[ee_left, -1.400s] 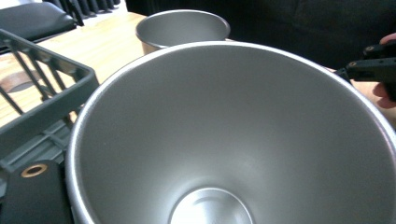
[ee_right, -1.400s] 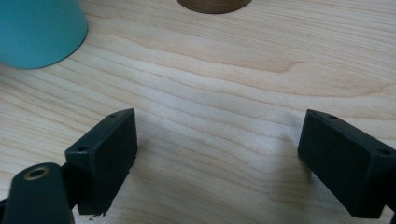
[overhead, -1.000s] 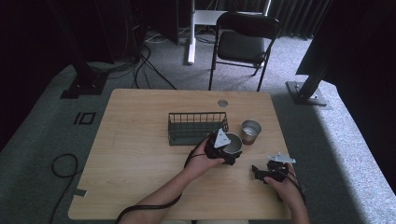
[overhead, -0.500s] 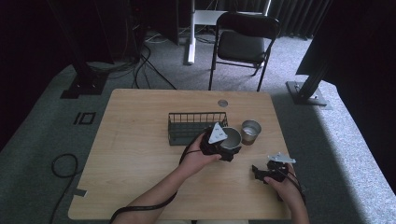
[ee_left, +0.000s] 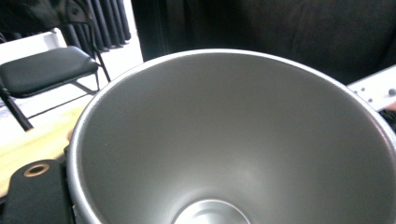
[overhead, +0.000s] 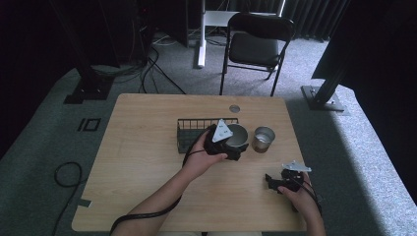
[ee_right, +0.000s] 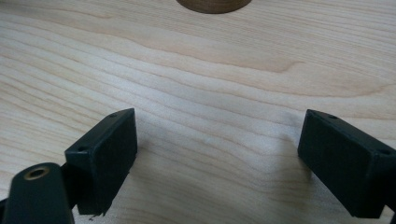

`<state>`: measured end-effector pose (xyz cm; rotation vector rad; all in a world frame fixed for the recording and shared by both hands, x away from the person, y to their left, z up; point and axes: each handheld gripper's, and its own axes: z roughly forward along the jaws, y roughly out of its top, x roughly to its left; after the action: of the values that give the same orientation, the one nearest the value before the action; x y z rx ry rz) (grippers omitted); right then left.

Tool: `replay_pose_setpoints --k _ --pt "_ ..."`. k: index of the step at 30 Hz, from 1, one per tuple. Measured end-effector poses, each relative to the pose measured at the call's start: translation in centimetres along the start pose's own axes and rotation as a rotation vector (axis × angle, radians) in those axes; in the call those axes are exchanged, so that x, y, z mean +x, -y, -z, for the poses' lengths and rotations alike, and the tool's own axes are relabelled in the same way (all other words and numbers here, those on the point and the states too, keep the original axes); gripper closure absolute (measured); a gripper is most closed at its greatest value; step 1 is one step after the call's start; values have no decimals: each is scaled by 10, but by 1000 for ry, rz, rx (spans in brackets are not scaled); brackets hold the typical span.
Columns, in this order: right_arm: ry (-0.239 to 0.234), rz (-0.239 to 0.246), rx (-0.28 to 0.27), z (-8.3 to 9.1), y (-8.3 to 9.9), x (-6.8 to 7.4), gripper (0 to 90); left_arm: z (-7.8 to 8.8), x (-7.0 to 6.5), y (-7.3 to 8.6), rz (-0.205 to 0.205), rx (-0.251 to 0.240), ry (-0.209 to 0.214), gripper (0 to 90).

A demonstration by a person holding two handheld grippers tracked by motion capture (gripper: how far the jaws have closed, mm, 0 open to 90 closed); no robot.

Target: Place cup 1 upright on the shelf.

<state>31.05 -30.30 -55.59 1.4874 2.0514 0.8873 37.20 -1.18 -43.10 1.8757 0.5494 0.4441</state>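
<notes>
My left gripper (overhead: 235, 146) is shut on a grey metal bowl (overhead: 239, 134) and holds it just off the table, right beside the black wire basket (overhead: 192, 131). In the left gripper view the bowl (ee_left: 233, 140) has its mouth tipped toward the camera and looks empty inside. A smaller metal cup (overhead: 263, 139) stands upright on the table just right of the bowl. My right gripper (overhead: 272, 183) rests low near the table's front right, its jaws wide apart over bare wood (ee_right: 217, 158) with nothing between them.
The wooden table (overhead: 142, 167) has a round cable grommet (overhead: 234, 108) near its far edge. A black folding chair (overhead: 255, 46) stands beyond the table. A round brown shape (ee_right: 214, 4) shows at the top of the right gripper view.
My left gripper has carried the bowl away from the person and slightly left, closer to the basket and cup. The right gripper has stayed put.
</notes>
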Motion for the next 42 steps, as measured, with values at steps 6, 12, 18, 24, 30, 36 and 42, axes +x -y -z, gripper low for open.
replay_pose_setpoints --k 6,12,18,24,30,36,42 --pt "0 0 0 0 0 0 116 11 14 -9 11 -19 -52 138" --pt "0 0 0 0 0 0 116 19 24 -13 22 -28 -87 138" --pt "1 1 0 0 0 0 117 28 39 -16 40 -46 -135 138" --pt "1 1 0 0 0 0 116 36 54 -18 60 -59 -188 138" --pt "1 2 -1 0 0 0 116 42 70 -18 78 -75 -244 138" --pt "1 2 -1 0 0 0 116 47 85 -12 115 -83 -313 138" --pt "0 2 1 0 0 0 116 48 98 0 150 -76 -361 138"
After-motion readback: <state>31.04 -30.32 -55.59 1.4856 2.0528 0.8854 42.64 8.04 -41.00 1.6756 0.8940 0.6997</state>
